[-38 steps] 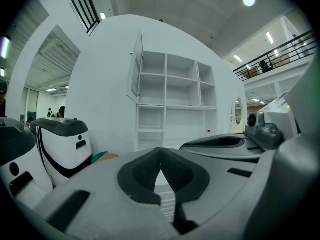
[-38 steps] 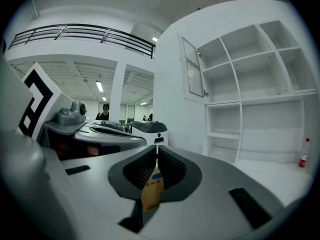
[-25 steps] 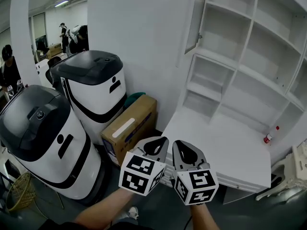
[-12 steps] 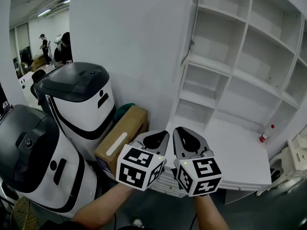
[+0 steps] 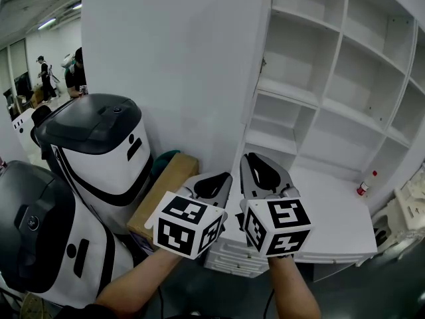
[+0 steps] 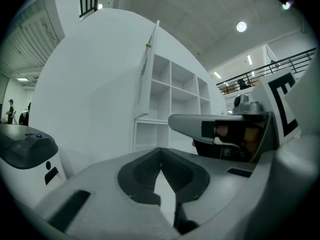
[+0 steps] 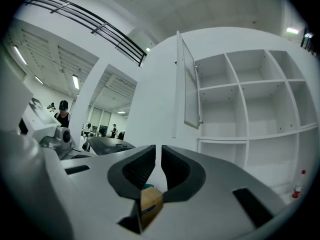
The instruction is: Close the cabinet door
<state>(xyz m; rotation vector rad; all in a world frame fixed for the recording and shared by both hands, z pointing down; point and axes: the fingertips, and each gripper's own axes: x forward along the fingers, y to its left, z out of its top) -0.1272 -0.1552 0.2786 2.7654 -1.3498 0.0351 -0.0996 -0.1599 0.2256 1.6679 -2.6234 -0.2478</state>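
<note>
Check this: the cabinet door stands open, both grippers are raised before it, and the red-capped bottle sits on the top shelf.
No: the head view shows the red-capped bottle standing on the counter below the shelves. The cabinet door is open, the left gripper and right gripper raised.

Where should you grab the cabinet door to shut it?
Pinch the cabinet door by its near upright edge, low down, coming from the front. It stands swung out at the left of the shelves, a thin panel, so jaws probably fit over that edge.

The cardboard box (image 5: 163,188) lies between the machines (image 5: 99,145) at left and the cabinet (image 5: 342,108) at right.
</note>
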